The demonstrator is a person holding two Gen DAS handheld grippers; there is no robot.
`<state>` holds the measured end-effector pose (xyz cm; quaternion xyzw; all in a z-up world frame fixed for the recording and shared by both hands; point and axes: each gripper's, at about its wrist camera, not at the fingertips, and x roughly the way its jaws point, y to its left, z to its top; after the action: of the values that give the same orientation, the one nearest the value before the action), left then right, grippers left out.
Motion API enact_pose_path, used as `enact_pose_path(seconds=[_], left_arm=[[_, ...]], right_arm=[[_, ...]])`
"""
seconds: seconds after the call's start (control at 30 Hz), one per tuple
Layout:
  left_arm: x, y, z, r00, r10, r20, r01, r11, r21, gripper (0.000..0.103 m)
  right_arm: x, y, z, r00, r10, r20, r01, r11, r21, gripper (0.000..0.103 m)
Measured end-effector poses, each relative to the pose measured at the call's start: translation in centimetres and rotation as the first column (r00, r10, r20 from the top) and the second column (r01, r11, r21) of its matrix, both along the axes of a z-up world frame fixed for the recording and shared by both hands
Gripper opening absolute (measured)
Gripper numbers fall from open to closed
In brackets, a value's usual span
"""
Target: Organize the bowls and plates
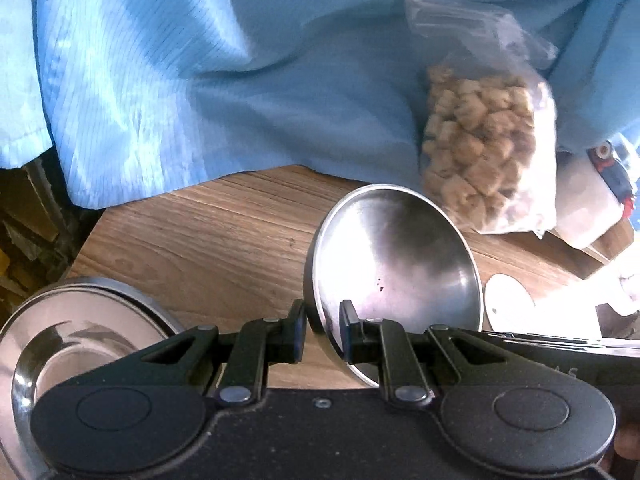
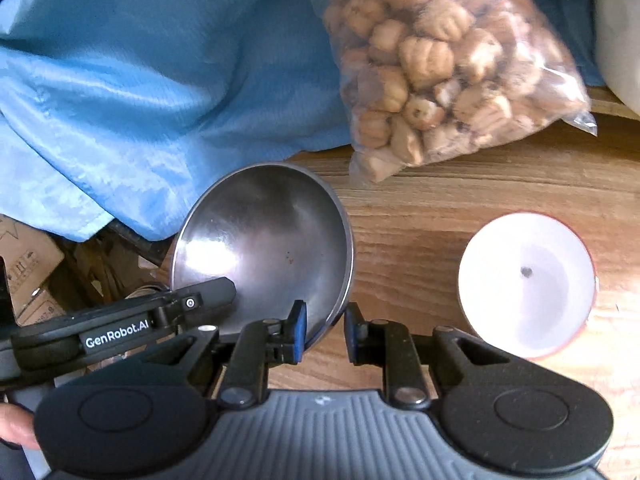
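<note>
A steel bowl (image 1: 396, 256) is held tilted above the wooden table (image 1: 208, 236). My left gripper (image 1: 322, 330) pinches its rim from one side. In the right wrist view the same steel bowl (image 2: 264, 248) is tilted, and my right gripper (image 2: 325, 332) has its rim between the fingers with a small gap on the right pad side. The left gripper's body (image 2: 120, 328) reaches into the bowl from the left. A second steel bowl (image 1: 76, 340) sits on the table at lower left. A white bowl with a red rim (image 2: 528, 284) stands on the table to the right.
A clear bag of brown snack pieces (image 2: 436, 64) lies at the back of the table, also seen in the left wrist view (image 1: 480, 148). A blue cloth (image 1: 200, 72) drapes over the table's far side. Cardboard boxes (image 2: 28, 280) are beyond the table's left edge.
</note>
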<state>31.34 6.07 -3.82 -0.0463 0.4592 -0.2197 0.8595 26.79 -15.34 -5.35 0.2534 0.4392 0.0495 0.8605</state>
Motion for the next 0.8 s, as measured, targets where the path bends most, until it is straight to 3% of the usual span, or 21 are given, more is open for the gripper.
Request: enact_pose_path(seconds=[0.17, 0.37, 0.6, 0.8], left_arm=[[-1.4, -0.2, 0.5, 1.000, -0.011, 0.009, 0.011, 1.000, -0.018, 0.018], [-3.3, -1.6, 2.7, 0.995, -0.061, 0.074, 0.064, 0.997, -0.034, 0.016], [-4.8, -6.1, 4.2, 0.979, -0.174, 0.108, 0.180, 0.982, -0.049, 0.016], [-6.2, -11.6, 3.4, 0.955, -0.289, 0.067, 0.294, 0.952, -0.086, 0.016]], right_arm=[[-2.1, -0.3, 0.4, 1.000, -0.022, 0.011, 0.022, 1.000, 0.008, 0.022], [-5.7, -1.2, 2.5, 0.992, -0.088, 0.093, 0.089, 0.996, -0.005, 0.022], [-10.1, -5.0, 3.7, 0.971, -0.206, 0.119, 0.205, 0.979, 0.020, 0.023], [-13.7, -8.3, 3.7, 0.953, -0.289, 0.087, 0.292, 0.956, -0.024, 0.023]])
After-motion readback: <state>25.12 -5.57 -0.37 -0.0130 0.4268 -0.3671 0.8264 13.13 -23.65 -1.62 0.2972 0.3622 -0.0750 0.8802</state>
